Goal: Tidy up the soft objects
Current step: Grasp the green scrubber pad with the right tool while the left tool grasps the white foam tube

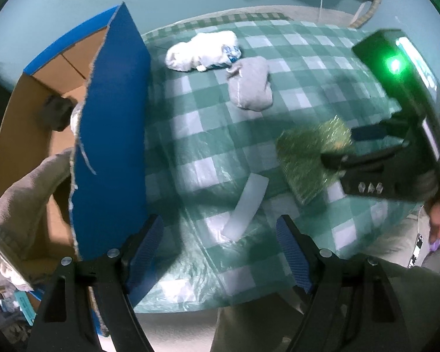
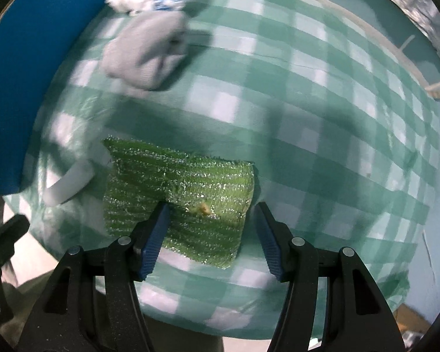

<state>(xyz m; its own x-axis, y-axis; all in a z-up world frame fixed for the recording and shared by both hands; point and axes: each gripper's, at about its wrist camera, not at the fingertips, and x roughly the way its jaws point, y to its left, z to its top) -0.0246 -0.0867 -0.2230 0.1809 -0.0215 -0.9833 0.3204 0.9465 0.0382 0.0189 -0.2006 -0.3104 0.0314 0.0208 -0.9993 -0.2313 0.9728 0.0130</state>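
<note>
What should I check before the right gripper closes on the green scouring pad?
1. Right gripper open: ok.
2. Green scouring pad between its fingers: cannot tell, one fingertip overlaps the pad, the other is past its edge.
3. Pad flat on checked cloth: ok.
4. Grey sock bundle clear of the grasp: ok.
5. Left gripper empty, out of the way: ok.
6. Blue box open: ok.

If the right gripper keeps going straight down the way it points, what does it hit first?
Most likely the green scrubbing pad lying on the checked tablecloth. The open right gripper is above the pad's near right part, nothing between them. Its right finger may land just past the pad's edge; depth is unclear.
</note>
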